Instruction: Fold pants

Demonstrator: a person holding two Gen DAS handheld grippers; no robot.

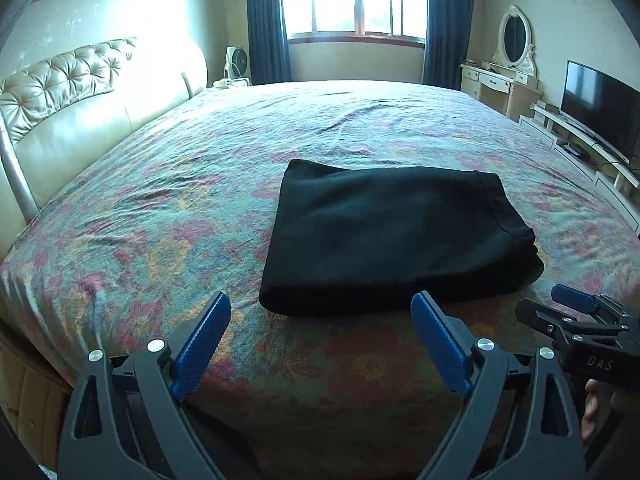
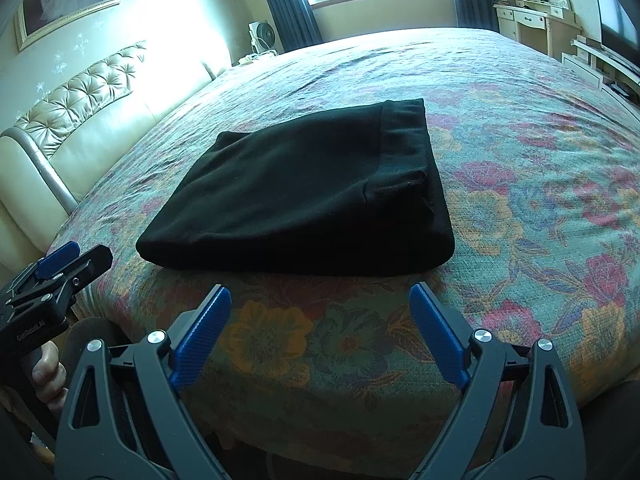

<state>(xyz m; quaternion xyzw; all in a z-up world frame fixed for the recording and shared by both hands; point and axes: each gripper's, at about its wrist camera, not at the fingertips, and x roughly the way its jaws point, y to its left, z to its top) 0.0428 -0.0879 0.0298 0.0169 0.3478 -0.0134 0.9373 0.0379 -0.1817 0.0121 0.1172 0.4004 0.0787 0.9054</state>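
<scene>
Black pants (image 1: 396, 236) (image 2: 312, 196) lie folded into a compact rectangle on the floral bedspread (image 1: 168, 216) (image 2: 540, 168), near the bed's front edge. My left gripper (image 1: 322, 304) is open just short of the bundle's near edge, nothing between its blue pads. My right gripper (image 2: 320, 296) is also open, a little before the pants, and empty. The right gripper (image 1: 568, 308) shows at the right edge of the left wrist view. At the left edge of the right wrist view is the left gripper (image 2: 60, 264), with a hand on its handle.
A padded cream headboard (image 1: 68, 100) runs along the left. Behind the bed is a window with dark curtains (image 1: 264, 20) and a small fan (image 1: 238, 62). A dressing table with an oval mirror (image 1: 514, 40) and a television (image 1: 600, 104) stand at the right.
</scene>
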